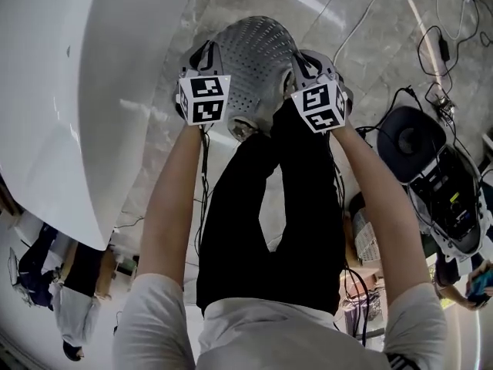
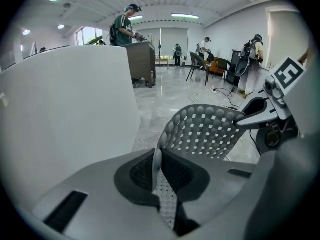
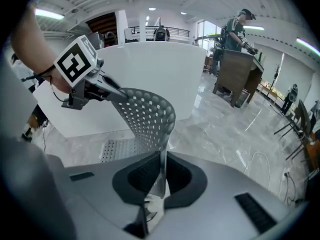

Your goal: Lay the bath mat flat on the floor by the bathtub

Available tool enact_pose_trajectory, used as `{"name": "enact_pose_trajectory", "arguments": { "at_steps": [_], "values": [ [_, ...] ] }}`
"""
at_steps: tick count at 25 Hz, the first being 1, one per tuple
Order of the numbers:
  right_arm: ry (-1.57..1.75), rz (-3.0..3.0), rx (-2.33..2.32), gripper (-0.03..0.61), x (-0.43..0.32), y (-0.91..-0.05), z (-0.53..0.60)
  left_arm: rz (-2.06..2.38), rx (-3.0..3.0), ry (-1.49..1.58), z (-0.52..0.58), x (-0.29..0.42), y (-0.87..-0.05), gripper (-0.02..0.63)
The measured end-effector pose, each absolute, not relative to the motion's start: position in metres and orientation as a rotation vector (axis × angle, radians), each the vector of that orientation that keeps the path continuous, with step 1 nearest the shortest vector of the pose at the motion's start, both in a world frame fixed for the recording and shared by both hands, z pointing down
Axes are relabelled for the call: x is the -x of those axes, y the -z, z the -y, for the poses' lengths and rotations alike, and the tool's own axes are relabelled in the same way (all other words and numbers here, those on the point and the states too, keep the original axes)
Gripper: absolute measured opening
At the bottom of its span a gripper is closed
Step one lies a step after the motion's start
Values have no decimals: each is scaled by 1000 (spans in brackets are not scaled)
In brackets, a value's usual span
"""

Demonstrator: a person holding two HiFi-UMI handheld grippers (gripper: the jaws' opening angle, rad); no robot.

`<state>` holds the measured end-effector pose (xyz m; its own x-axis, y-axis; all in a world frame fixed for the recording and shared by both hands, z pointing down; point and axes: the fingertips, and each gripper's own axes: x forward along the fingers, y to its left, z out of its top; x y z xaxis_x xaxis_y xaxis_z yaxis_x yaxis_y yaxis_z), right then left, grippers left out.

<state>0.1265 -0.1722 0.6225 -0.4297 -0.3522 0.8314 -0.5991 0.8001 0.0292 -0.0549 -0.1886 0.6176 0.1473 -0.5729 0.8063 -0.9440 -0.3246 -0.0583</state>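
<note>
Lowering is the step in hand, as I am reading it: the person is standing beside the white bathtub [image 1: 77, 91] and holding the grey perforated bath mat [image 1: 258, 60] up in front of their legs, over the marble floor [image 1: 370, 45]. The left gripper [image 1: 204, 60] is pinching one edge of the mat and the right gripper [image 1: 312, 64] is pinching the edge opposite. In each gripper view the dark pads are pressing hard together with only the thin sheet between them, so both tools are nearly closed and gripping. The two tools are sitting close to one another, so the mat is bowing up into a hump between them rather than hanging flat. In the right gripper view its far end is trailing down towards the foot of the tub, and I cannot tell whether it is touching the floor there. So the mat is not yet laid. The next move, I am guessing, is calling for the hands to draw apart until the hump is pulled out, then to sink together with the long side running along the tub wall. The jaws should part only once the sheet is resting on the floor. Letting go while it is bowed is risking a fold or a curled corner.
</note>
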Motion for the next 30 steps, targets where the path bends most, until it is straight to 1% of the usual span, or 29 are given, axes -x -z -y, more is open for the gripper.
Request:
{"name": "enact_pose_trajectory", "arguments": {
  "at_steps": [3,7,14,22,30],
  "values": [
    [-286,2053,-687,25,-128,-631,189,1449,-1960,-1047,202,56,-624,25],
    [-358,2044,-692,25,-140,-646,195,1429,-1947,-1087,219,48,-634,25],
    [-377,2039,-615,25,-150,-680,227,1353,-1965,-1176,253,33,-660,25],
    [-442,2073,-572,24,-154,-708,237,1411,-1889,-1101,278,26,-690,25],
    [-431,2135,-678,25,-172,-735,267,1532,-1923,-956,281,30,-708,25]
  ]
}}
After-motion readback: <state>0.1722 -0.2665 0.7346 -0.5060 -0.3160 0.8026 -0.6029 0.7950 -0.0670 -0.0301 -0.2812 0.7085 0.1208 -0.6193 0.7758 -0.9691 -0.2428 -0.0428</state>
